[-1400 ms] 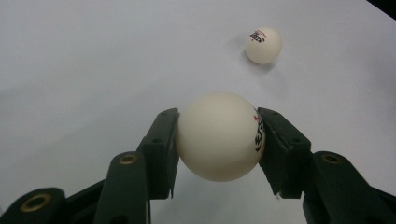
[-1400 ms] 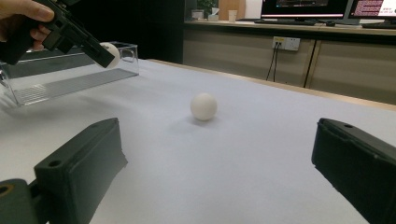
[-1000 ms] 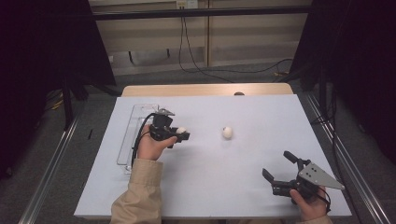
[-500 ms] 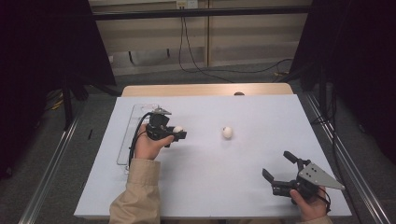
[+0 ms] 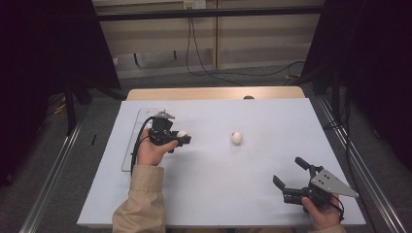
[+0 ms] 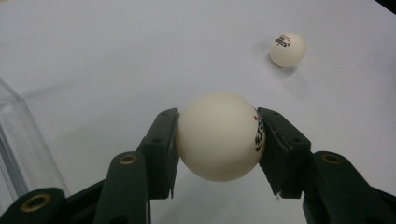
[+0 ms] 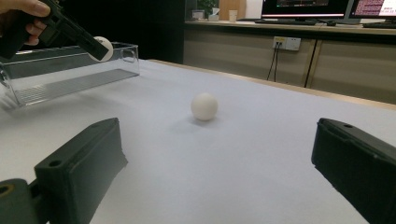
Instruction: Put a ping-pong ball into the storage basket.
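Observation:
My left gripper (image 5: pixel 181 136) is shut on a white ping-pong ball (image 6: pixel 219 136), held above the white table beside the clear tray (image 5: pixel 138 130). In the right gripper view that held ball (image 7: pixel 103 48) hangs in front of the tray (image 7: pixel 60 77). A second white ball (image 5: pixel 236 138) lies loose near the table's middle, also seen as the far ball (image 6: pixel 287 49) and the ball ahead (image 7: pixel 204 106). My right gripper (image 5: pixel 289 172) rests low at the front right, jaws wide open with nothing between them (image 7: pixel 215 177).
The clear plastic tray stands along the table's left side. The white tabletop (image 5: pixel 262 116) has a wooden strip at its far edge. Cables hang by the back wall, and metal rails run down both sides.
The left hand with its ball has drifted slightly left and toward the tray. The right gripper and the loose ball have stayed where they were.

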Available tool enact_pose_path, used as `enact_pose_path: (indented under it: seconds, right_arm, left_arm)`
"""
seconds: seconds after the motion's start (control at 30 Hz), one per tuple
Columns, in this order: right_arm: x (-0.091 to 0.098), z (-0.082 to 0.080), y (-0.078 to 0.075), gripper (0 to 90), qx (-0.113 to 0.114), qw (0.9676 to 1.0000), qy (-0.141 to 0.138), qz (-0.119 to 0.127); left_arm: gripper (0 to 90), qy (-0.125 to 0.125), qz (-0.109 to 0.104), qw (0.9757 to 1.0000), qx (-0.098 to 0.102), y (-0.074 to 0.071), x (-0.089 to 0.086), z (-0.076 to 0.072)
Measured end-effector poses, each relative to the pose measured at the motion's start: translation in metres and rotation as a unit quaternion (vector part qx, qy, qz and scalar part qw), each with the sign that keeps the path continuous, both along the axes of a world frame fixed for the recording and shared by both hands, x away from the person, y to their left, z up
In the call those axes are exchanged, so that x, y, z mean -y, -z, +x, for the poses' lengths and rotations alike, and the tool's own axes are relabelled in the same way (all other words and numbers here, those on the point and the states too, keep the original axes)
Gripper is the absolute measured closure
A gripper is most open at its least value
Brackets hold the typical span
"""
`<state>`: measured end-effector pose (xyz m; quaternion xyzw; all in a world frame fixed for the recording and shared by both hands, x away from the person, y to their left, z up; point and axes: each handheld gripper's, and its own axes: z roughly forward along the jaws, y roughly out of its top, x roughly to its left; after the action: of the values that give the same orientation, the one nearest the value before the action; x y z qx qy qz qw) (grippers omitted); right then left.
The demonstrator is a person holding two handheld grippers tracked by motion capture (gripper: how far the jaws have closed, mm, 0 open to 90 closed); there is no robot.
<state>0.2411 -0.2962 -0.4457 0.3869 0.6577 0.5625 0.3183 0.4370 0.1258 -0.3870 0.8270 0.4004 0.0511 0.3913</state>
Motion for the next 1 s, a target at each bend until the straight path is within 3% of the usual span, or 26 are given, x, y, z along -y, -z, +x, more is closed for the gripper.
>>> enact_pose_path:
  seconds: [0.27,1.0]
  right_arm:
    - [0.000,0.000,0.000,1.6,0.000,1.0000,0.000,0.000]
    - [0.000,0.000,0.000,1.7,0.001,1.0000,0.000,0.000]
  left_arm:
    - [51.1,-0.009,-0.006,0.9999,0.002,-0.002,-0.005,0.000]
    - [51.0,-0.019,0.007,0.9998,0.005,-0.004,-0.018,0.001]
